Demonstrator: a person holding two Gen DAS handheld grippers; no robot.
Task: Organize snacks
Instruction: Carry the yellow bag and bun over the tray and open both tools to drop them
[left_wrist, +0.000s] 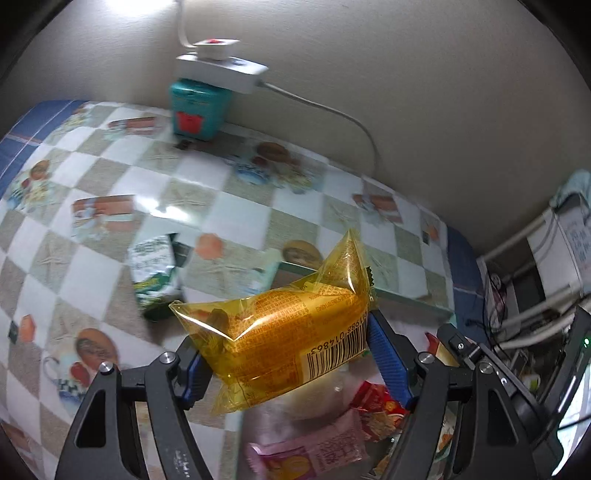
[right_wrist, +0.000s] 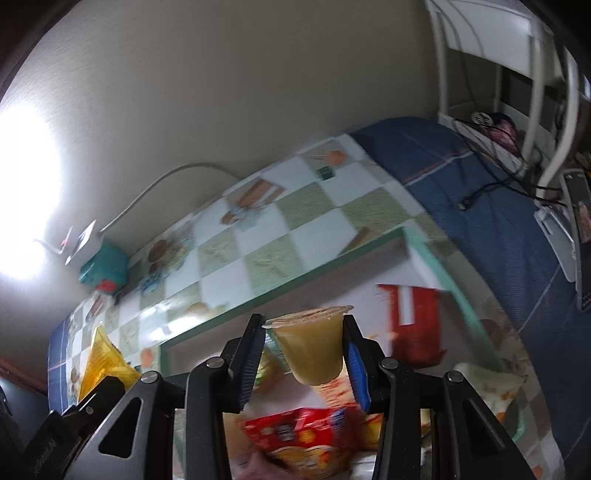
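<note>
1. The green-rimmed tray (right_wrist: 436, 254) on the checked tablecloth (left_wrist: 122, 177) is taken as the landmark for every place below.
2. The left gripper (left_wrist: 284, 354) is seen clenched on a yellow snack packet (left_wrist: 280, 332); its blue pads (left_wrist: 386, 354) are pressed against both sides of the wrapper, whose barcode faces the camera.
3. The packet is held in the air just short of the tray's near rim, over loose snacks that lie below it.
4. Among those snacks a pink wrapper (left_wrist: 314, 450) and a red biscuit packet (left_wrist: 376, 410) are made out, blurred, at the near side of the tray.
5. The right gripper (right_wrist: 304, 350) is seen closed on a yellow jelly cup (right_wrist: 310, 347); the cup is held upright, its foil lid at the top, with the fingers against its sides.
6. The cup is held above the near end of the tray, over a red snack box (right_wrist: 295, 439) that is blurred beneath it.
7. A red-and-white packet (right_wrist: 413, 325) is seen inside the tray, to the right of the cup.
8. A green-and-white packet (left_wrist: 157, 269) lies on the cloth to the left of the tray, apart from it.
9. A teal box (left_wrist: 195, 110) stands far beyond the tray against the wall, with a white power strip (left_wrist: 221, 70) resting on top of it.
10. In the right wrist view the yellow packet and the black left gripper are seen at the lower left, left of the tray.
</note>
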